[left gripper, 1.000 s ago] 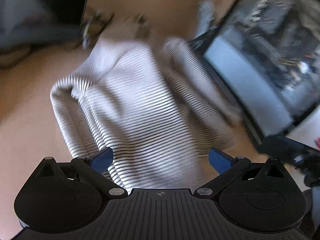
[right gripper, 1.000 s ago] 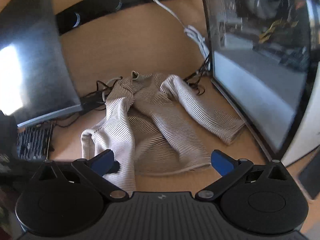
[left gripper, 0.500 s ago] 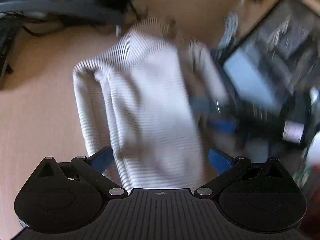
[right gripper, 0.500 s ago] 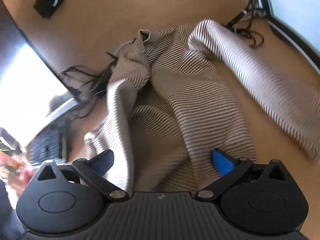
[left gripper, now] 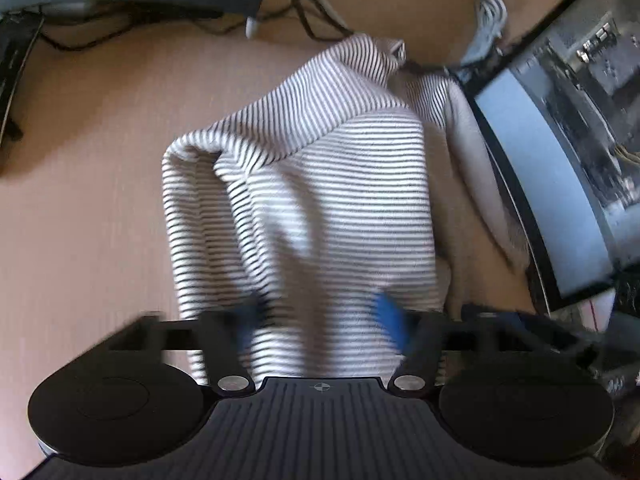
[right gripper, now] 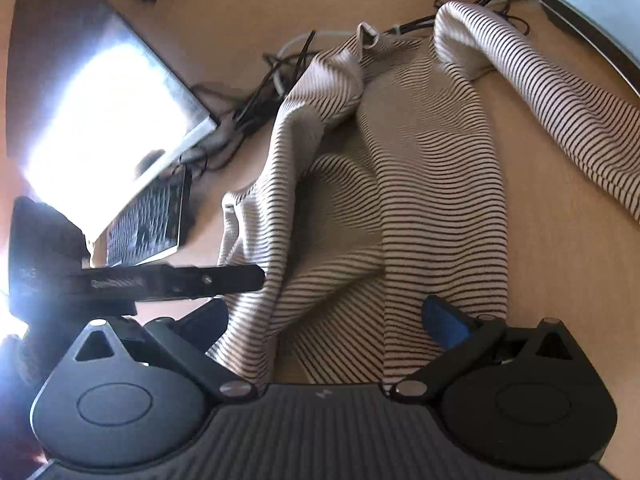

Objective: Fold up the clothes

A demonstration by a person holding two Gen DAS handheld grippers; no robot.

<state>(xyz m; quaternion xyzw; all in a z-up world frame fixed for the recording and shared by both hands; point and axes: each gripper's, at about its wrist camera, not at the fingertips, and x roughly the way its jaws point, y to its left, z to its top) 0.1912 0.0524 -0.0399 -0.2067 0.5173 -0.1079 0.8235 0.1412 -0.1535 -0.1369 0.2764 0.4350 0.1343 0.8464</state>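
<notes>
Shirt: the striped shirt [left gripper: 340,200] lies crumpled on the desk [left gripper: 88,200], collar at the far end, hem right under your grippers.
Sleeve: one sleeve [right gripper: 560,112] trails off to the right in the right wrist view, flat on the wood and clear of the body of the shirt.
Left gripper: your left gripper [left gripper: 320,320] hangs over the near hem and its jaws are closing, the blue pads [left gripper: 390,320] blurred with the motion; striped cloth sits between them, and you're not pressing on it yet as far as the blur lets me see.
Right gripper: your right gripper [right gripper: 324,320] has its jaws spread wide, a fold of the shirt lying in the gap, neither pad touching it that I can make out.
Neighbour: in the right wrist view a black finger of your left gripper reaches in from the left and meets the shirt's left edge.
Surroundings: a monitor [left gripper: 560,168] stands just right of the shirt, cables [right gripper: 256,108] bunch behind the collar, a keyboard [right gripper: 148,220] sits off to the left.
</notes>
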